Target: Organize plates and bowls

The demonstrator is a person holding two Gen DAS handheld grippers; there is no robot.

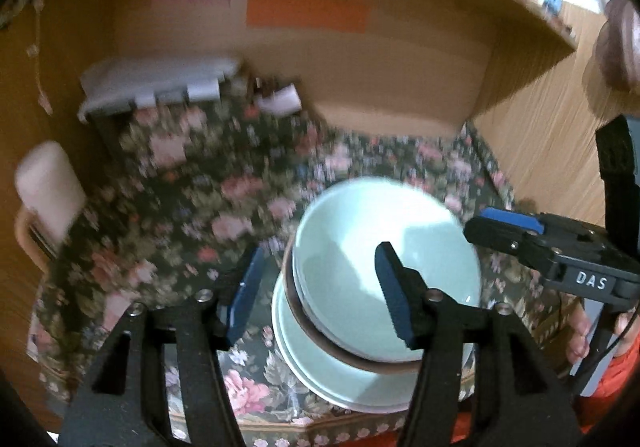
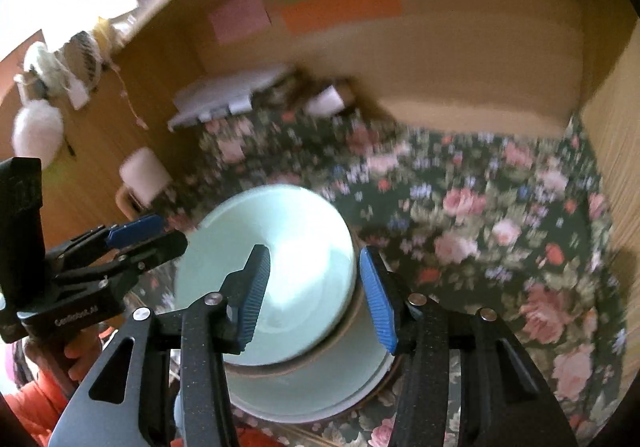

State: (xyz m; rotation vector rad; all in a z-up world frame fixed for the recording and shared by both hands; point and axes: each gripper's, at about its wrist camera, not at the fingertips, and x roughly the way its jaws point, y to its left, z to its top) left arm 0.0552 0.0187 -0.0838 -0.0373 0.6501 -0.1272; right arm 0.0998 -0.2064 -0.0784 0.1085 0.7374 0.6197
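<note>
A pale green bowl [image 1: 360, 231] tops a stack: under it sits a brown-rimmed bowl [image 1: 294, 299], then pale green plates [image 1: 320, 379], all on a floral tablecloth. My left gripper [image 1: 320, 295] is open and straddles the bowl's left rim, with a gap between pads and rim. In the right wrist view the same bowl [image 2: 248, 231] has my right gripper [image 2: 316, 297] open astride its right rim, one finger inside, one outside, above the plates [image 2: 320, 387]. Each gripper also shows in the other's view: the right gripper [image 1: 500, 227] and the left gripper [image 2: 148, 235]. Nothing is held.
The tablecloth [image 1: 192, 183] lies inside a wooden alcove with coloured paper notes [image 1: 308, 11] on its back wall. A white rack [image 1: 160, 83] and a white cup [image 1: 280, 101] stand at the back. A pale roll [image 1: 48, 183] is at left. A person's hand [image 1: 580, 339] holds the right gripper.
</note>
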